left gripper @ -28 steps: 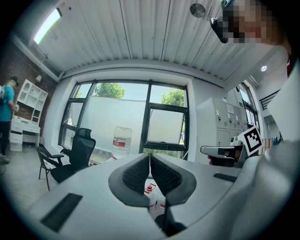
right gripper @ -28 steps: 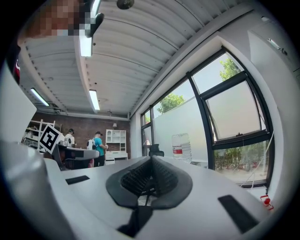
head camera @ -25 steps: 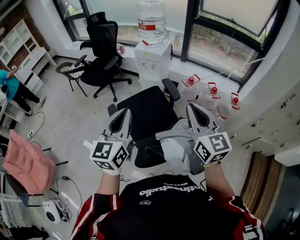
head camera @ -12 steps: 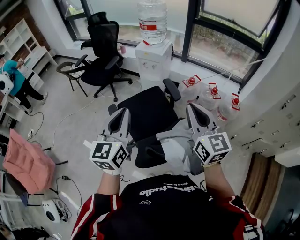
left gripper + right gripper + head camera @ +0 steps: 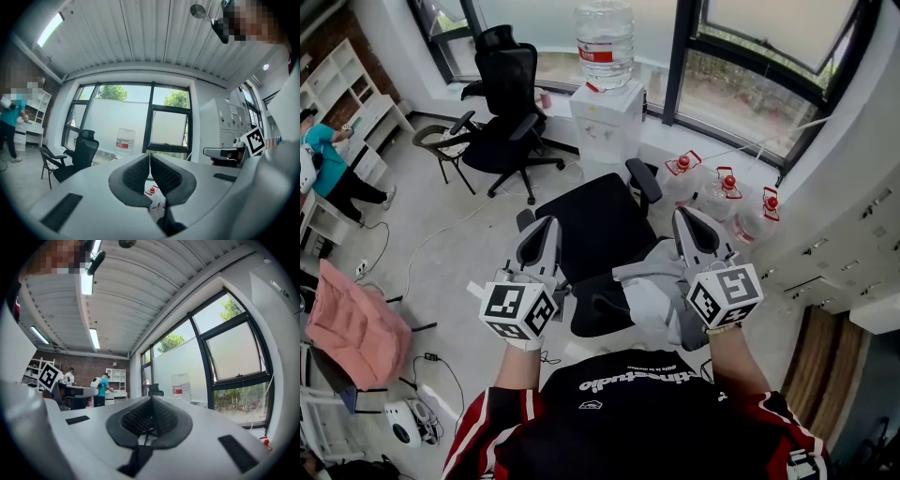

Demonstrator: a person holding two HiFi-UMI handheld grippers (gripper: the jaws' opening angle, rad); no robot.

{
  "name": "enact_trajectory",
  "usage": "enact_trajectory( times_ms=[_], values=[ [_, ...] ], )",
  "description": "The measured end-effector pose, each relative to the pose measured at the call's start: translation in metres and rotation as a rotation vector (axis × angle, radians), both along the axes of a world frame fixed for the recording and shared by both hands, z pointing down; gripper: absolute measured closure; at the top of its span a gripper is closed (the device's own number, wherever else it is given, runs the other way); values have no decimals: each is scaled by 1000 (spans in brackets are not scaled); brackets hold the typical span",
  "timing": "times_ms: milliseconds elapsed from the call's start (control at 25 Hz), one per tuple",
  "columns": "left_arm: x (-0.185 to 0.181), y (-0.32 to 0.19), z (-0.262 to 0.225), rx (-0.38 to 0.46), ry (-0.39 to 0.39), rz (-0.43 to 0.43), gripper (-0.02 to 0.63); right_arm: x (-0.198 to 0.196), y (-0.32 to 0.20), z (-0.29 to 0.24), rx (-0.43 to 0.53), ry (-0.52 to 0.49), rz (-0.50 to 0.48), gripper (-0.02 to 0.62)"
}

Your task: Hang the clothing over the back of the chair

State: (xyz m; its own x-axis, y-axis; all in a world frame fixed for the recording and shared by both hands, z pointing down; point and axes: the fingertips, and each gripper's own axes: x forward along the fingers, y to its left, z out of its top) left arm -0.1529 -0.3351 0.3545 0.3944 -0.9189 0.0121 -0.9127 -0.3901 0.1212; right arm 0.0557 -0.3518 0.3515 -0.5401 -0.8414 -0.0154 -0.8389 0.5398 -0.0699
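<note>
Grey clothing (image 5: pixel 649 286) lies bunched over the right rear edge of the near black chair (image 5: pixel 592 225). It spills past the seat's right side and sits just under and beside the right gripper (image 5: pixel 686 217). That gripper is held level above it with its pads pressed together and no cloth between them. The left gripper (image 5: pixel 546 225) hovers level over the chair's left edge, well apart from the clothing. Its pads are also closed tip to tip on nothing.

Counting round the room, there are two black office chairs: this one, and a second chair (image 5: pixel 504 112) nearer the window. One water dispenser (image 5: pixel 605 122) carries one big bottle (image 5: pixel 604 37). Three more bottles (image 5: pixel 722 192) stand on the floor along the window wall. One pink cloth (image 5: pixel 352 328) is draped at the left, and one person in teal (image 5: pixel 328 169) stands by the white shelves.

The seat's front edge faces bare grey floor (image 5: pixel 478 234), crossed by one loose cable (image 5: pixel 441 225). On the right, the chair stands close to the wall of lockers (image 5: pixel 844 253).
</note>
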Motion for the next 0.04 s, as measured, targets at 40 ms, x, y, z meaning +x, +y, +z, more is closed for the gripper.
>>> enact_trajectory(
  times_ms=[40],
  values=[
    [1,0,0,0,0,0,580,1,0,1,-1,-1,0,583]
  ],
)
